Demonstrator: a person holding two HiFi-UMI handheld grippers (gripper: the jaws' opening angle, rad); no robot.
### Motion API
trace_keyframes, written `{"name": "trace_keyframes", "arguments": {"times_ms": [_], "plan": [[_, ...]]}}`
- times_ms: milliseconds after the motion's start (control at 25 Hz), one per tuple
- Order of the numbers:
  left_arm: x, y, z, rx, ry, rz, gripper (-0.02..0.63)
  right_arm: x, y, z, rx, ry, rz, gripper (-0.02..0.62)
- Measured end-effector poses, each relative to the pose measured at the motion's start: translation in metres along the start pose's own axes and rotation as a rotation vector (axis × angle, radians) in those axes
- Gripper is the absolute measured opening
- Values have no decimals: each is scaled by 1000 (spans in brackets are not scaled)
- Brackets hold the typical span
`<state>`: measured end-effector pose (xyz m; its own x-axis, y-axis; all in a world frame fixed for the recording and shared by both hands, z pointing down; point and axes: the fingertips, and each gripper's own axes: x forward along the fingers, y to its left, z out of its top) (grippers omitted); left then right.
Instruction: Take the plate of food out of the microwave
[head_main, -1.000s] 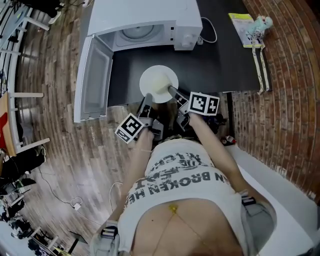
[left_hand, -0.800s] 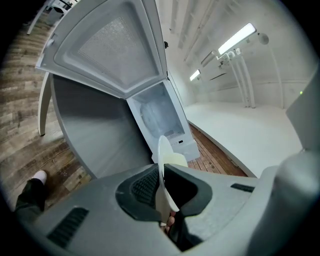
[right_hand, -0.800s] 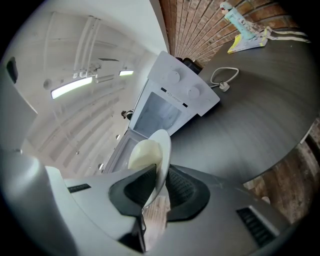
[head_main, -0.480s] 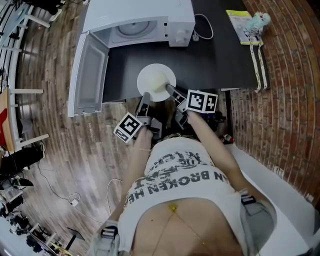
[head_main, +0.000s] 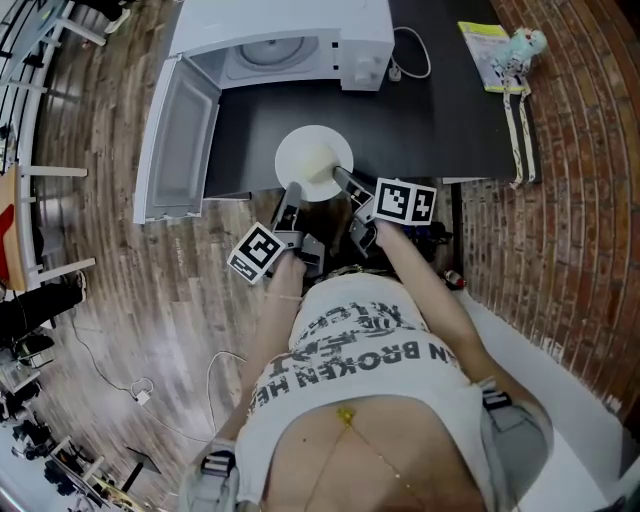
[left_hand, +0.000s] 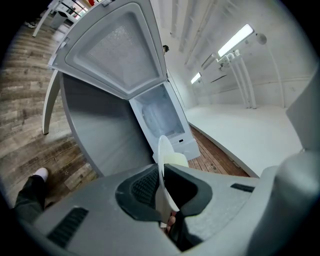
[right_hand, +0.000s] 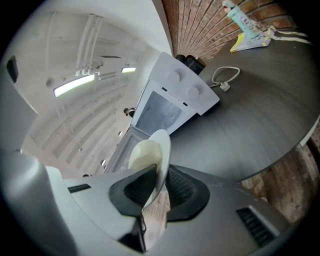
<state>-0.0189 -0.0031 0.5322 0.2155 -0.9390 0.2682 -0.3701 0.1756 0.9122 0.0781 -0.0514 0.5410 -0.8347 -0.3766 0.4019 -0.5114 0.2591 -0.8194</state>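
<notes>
Jaws on plate (head_main: 314, 162) edges, outside microwave (head_main: 280, 28)

Print on my shirt (head_main: 372, 352) reads in part "BROKEN"; the line above it is not legible. No other text readable.

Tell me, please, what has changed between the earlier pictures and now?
Nothing visibly moved, and nothing was taken hold of or let go; only the head view drifts slightly. The left gripper and right gripper stay shut on the near rim of the plate of food, held over the front edge of the black table. The microwave keeps its door swung open.
</notes>
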Motion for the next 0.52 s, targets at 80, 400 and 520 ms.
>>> {"name": "trace_keyframes", "arguments": {"times_ms": [80,400,520], "plan": [[-1,0,0,-2,-2,3,26,1,0,0,0,4,1,57],[-3,0,-1,11,-10,9,26,0,2,0,-16,14,6,57],[-3,-1,-1,12,-11,9,26,0,2,0,-14,17,7,57]]}}
